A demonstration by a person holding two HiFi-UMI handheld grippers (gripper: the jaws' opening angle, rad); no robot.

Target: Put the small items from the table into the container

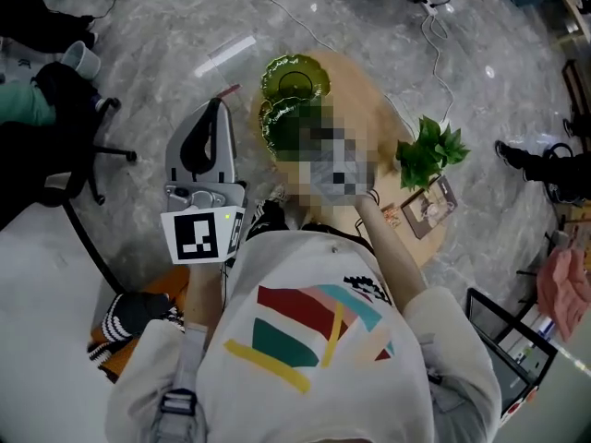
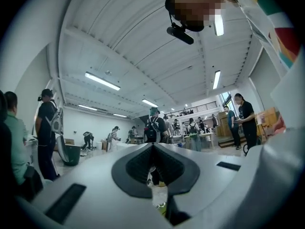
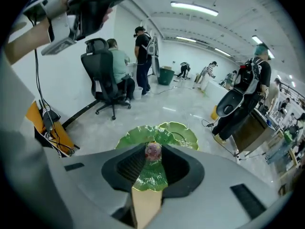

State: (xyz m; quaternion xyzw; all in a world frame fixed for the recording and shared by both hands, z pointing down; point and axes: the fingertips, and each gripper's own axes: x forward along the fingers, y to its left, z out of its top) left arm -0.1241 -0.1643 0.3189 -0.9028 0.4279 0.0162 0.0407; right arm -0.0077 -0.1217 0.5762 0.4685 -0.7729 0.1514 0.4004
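My right gripper (image 3: 152,151) is shut on a small round pinkish item (image 3: 152,150) pinched at its tips. It points down over a green leaf-shaped glass dish (image 3: 138,138), with a second green dish (image 3: 183,132) just behind. In the head view both dishes (image 1: 294,81) sit at the far side of the round wooden table (image 1: 369,100); the right gripper is hidden there. My left gripper (image 1: 214,111) is off the table's left side over the floor. It points level into the room, with its jaws (image 2: 153,147) together and nothing between them.
A potted green plant (image 1: 430,150) and a small framed picture (image 1: 429,207) stand on the table's right side. A black office chair (image 3: 102,75) with a seated person is on the left, cables run over the floor (image 1: 434,53), and several people are farther back.
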